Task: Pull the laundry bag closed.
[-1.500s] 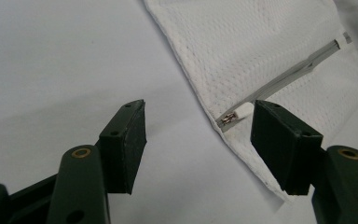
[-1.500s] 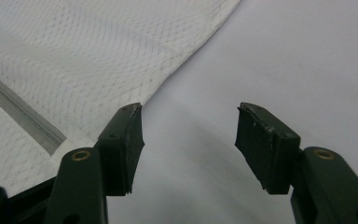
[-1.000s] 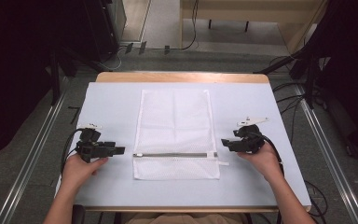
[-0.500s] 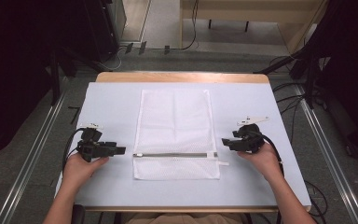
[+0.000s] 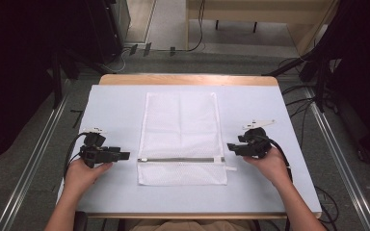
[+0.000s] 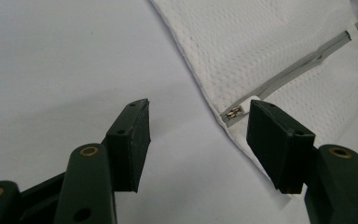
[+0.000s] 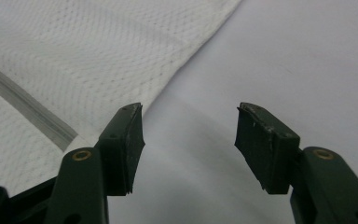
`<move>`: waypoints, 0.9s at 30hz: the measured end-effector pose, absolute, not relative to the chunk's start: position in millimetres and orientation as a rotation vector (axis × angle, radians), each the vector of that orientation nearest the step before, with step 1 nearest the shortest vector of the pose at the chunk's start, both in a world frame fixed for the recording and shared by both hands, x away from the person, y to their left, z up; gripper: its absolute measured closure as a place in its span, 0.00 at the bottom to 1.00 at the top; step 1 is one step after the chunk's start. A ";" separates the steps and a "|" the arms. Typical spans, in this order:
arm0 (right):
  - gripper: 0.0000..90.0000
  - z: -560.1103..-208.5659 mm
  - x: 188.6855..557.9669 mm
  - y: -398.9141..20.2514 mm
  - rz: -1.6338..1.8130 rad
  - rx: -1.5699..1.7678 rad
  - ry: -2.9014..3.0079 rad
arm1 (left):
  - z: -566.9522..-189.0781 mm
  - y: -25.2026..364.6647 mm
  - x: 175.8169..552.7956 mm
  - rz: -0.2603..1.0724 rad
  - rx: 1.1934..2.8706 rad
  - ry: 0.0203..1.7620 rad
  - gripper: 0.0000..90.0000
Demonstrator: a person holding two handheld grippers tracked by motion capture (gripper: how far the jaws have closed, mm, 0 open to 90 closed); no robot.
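High view: I log one white mesh zip bag [image 5: 181,137] lying flat on the pale blue table cover [image 5: 270,106], zipper [image 5: 180,160] running across its near part. My left gripper [image 5: 120,156] rests on the cover just off the zipper's left end, tips aimed at it but apart from the bag. My right gripper [image 5: 231,147] sits just off the bag's right edge, close to the zipper's other end; a hand [image 5: 270,166] holds it from behind.

Left gripper view: jaws spread, nothing between them but bare cover. The bag's edge runs ahead and to the right of the tips; the metal zipper stop [image 6: 234,112] lies just beside the right-hand jaw's tip.

Right gripper view: jaws apart, having just been closing, with only cover between them. The bag [image 7: 74,60] lies ahead-left; its edge passes just ahead of the left-hand jaw. I cannot tell whether they touch.
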State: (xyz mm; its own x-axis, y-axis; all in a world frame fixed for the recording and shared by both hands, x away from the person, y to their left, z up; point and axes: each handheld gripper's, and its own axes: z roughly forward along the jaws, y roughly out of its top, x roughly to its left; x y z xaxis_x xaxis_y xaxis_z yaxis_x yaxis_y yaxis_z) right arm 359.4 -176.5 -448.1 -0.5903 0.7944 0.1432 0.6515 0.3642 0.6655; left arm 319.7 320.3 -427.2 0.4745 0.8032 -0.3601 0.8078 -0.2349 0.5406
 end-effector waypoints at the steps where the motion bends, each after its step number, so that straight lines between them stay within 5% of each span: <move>1: 0.47 -447.2 358.8 -175.4 1.041 1.285 2.428 | -426.4 319.8 318.7 -0.006 2.040 1.327 0.45; 27: 0.49 -433.1 347.6 -132.1 1.065 1.128 2.525 | -422.4 322.8 305.9 0.012 2.035 1.325 0.45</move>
State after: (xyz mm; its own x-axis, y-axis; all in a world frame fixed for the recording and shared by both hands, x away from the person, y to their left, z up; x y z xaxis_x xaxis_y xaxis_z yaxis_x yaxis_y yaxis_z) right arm 347.6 -132.1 -433.1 -0.6965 0.7074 0.1205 0.5801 0.4562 0.6748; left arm 305.9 322.8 -422.4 0.4767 0.8065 -0.3497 0.7999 -0.2330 0.5531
